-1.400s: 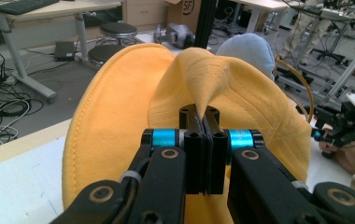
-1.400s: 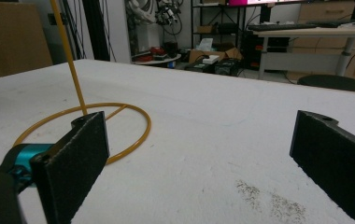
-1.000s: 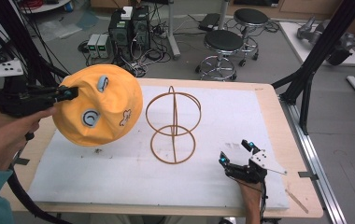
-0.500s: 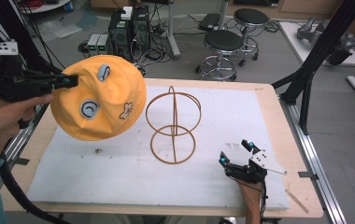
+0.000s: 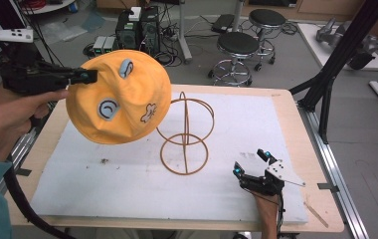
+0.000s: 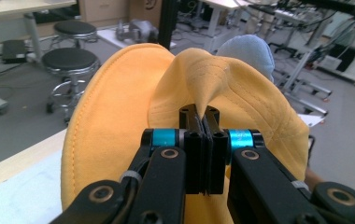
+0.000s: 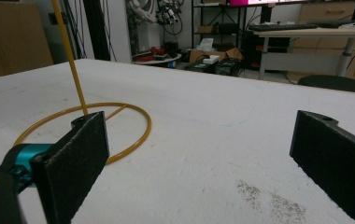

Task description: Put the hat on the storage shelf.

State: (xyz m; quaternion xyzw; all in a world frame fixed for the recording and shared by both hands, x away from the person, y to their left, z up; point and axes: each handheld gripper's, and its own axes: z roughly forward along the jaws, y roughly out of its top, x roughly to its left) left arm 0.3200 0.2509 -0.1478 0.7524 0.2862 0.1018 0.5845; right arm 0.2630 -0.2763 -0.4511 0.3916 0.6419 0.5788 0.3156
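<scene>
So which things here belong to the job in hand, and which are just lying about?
In the job:
- orange hat, pinched in the shut left gripper
- wire stand on the white mat

Lying about:
- right gripper, open and idle on the mat
- stools and computer boxes on the floor behind the table

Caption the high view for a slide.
Left tool holds a yellow hat above the wire stand; right tool rests open on the table.

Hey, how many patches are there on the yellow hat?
3 on the side of the yellow hat facing the high view: a grey one near the top, a round one at centre-left, a flower-shaped one at lower right. Others may be hidden.
</scene>
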